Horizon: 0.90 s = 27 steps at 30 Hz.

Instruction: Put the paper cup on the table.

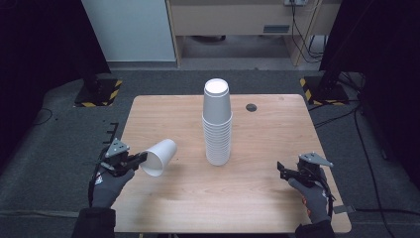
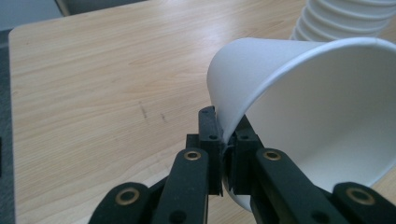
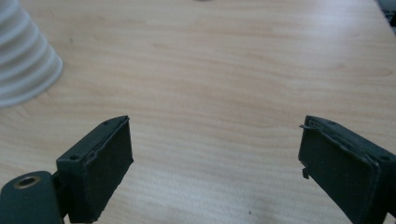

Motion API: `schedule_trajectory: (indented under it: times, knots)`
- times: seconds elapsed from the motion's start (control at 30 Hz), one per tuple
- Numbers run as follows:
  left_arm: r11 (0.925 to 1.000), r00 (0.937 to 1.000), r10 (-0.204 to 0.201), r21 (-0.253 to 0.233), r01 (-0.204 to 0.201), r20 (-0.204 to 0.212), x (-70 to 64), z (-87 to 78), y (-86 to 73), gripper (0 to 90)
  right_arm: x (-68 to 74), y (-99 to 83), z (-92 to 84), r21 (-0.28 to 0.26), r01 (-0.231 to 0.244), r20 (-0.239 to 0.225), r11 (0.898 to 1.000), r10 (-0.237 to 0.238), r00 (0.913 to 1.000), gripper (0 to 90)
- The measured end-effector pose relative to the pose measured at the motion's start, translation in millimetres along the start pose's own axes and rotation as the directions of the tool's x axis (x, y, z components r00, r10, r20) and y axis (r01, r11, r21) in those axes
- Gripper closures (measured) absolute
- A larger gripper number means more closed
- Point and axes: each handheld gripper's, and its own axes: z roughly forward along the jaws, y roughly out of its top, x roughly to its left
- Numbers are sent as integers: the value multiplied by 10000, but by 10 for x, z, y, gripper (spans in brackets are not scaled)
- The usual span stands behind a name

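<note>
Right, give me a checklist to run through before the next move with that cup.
1. Grip: left gripper is shut on the rim of the single cup, one pad inside, one outside. Ok.
2. Cup attitude: it lies tilted, mouth towards the gripper. Ok for carrying, not ok for setting down yet.
3. Rim crushing at the pinch: cannot tell.
4. Cup stack stands upright mid-table, apart from the held cup. Ok.
5. Right gripper is open, holding nothing, well clear of the stack. Ok.
6. Table around the held cup is bare. Ok.
</note>
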Motion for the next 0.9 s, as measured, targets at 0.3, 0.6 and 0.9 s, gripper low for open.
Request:
schedule_trajectory:
  times: [0.3, 0.6, 0.9]
  knots:
    - [9961, 9991, -66, 875, 104, -430, 74, -1, 120, 862, 1, -107, 108, 955, 527, 69, 9940, -536, 9985, 88]
    - [9800, 9974, 87, 1991, 57, -713, 121, 23, 216, 862, -20, -176, 159, 1306, 655, 148, 9893, -680, 9976, 86]
    - [9441, 9964, 83, 3290, 200, -845, 158, 23, 323, 863, -35, -214, 183, 1572, 739, 20, 9848, -752, 9972, 83]
